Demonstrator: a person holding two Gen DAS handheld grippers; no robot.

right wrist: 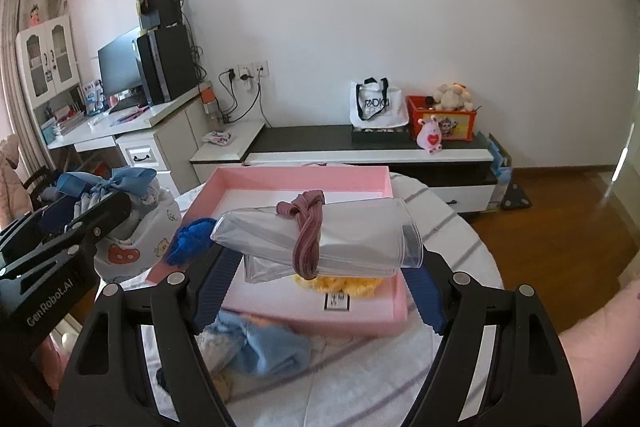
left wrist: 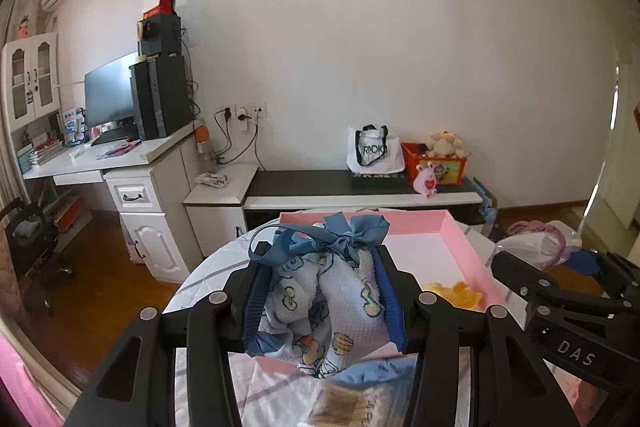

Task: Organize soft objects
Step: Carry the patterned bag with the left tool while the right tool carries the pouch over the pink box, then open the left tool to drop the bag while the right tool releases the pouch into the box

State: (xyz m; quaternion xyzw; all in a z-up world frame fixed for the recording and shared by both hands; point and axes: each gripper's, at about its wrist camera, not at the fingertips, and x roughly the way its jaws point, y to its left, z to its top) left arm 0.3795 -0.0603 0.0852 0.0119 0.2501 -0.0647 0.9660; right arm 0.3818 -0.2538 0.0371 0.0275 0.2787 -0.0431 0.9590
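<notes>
From the left wrist camera, the left gripper (left wrist: 320, 291) has its two fingers pressed in on a soft cloth pouch (left wrist: 320, 307) with little cartoon pictures on it. A blue ribbon bow (left wrist: 340, 233) ties the top of the pouch. The pouch is held up over the near left edge of a pink box (left wrist: 464, 239). A fluffy yellow thing (left wrist: 456, 293) lies inside the box. The box sits on a round table with a striped cloth (left wrist: 208, 275). The other gripper shows at the right edge. From the right wrist camera, the right gripper (right wrist: 320, 267) holds a clear plastic tube (right wrist: 320, 241) with a pink hair band (right wrist: 306, 227) looped around it. Its fingers are wide, one at each end of the tube, and I cannot tell how hard they squeeze. The tube hangs over the pink box (right wrist: 304, 179), above the yellow thing (right wrist: 340, 283). A fuzzy blue thing (right wrist: 190, 239) sticks up at the left wall of the box. Light blue cloth (right wrist: 260, 343) lies on the table near the front of the box. The pouch (right wrist: 140, 227) is at the left, in the other gripper
</notes>
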